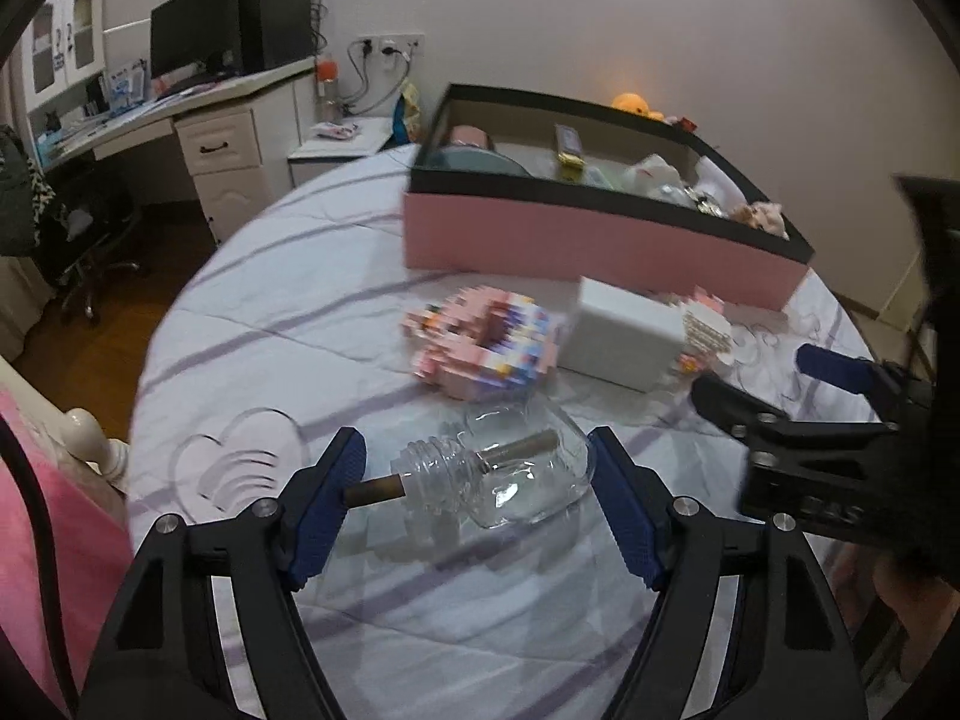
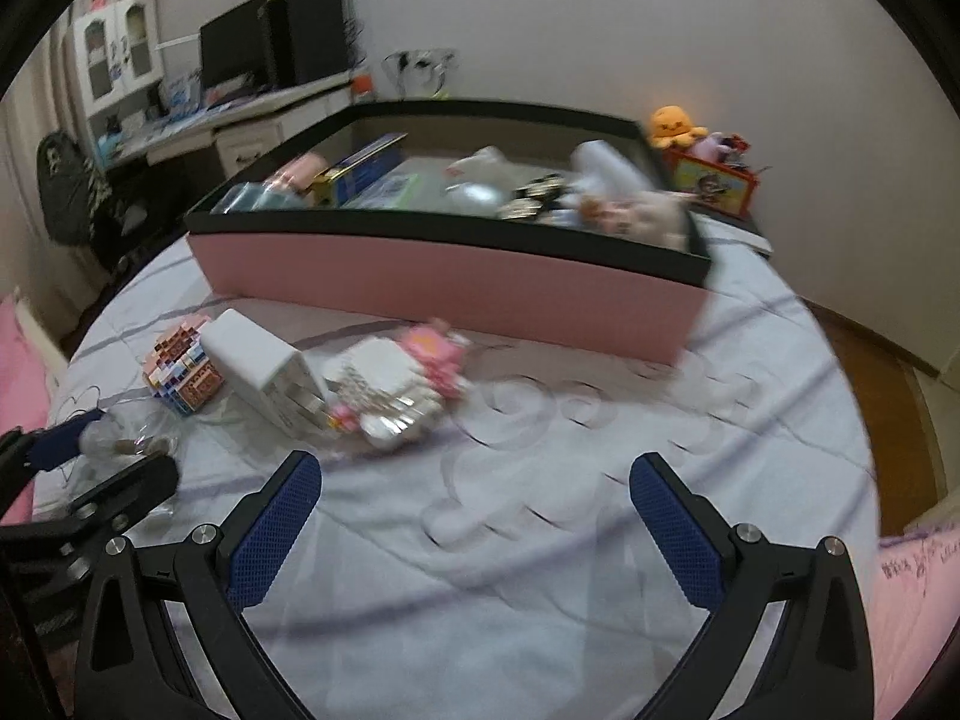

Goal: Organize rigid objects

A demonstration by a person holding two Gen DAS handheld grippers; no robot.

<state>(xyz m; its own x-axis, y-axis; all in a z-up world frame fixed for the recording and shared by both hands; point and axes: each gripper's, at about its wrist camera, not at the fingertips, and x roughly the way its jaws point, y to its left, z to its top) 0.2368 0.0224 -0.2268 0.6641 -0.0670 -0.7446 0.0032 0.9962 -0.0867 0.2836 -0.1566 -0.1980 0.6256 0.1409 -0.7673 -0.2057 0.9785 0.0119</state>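
Between the spread left tool (image 1: 477, 498) fingers lies a glass bottle (image 1: 498, 474), ungrasped.

I noted a white quilt with grey stripes (image 1: 288, 300) covering the bed. Beyond it, a white desk (image 1: 198, 114) stood against the far wall, carrying a dark monitor (image 1: 192, 36) and a black speaker (image 1: 276, 12). A wall outlet (image 1: 390, 48) with plugged cables sat right of the desk. A white cabinet (image 1: 66, 42) stood at far left. An orange plush octopus (image 2: 675, 123) rested by the wall, just beside a red tin (image 2: 714, 180). Wooden floor (image 2: 888, 420) showed at the right.
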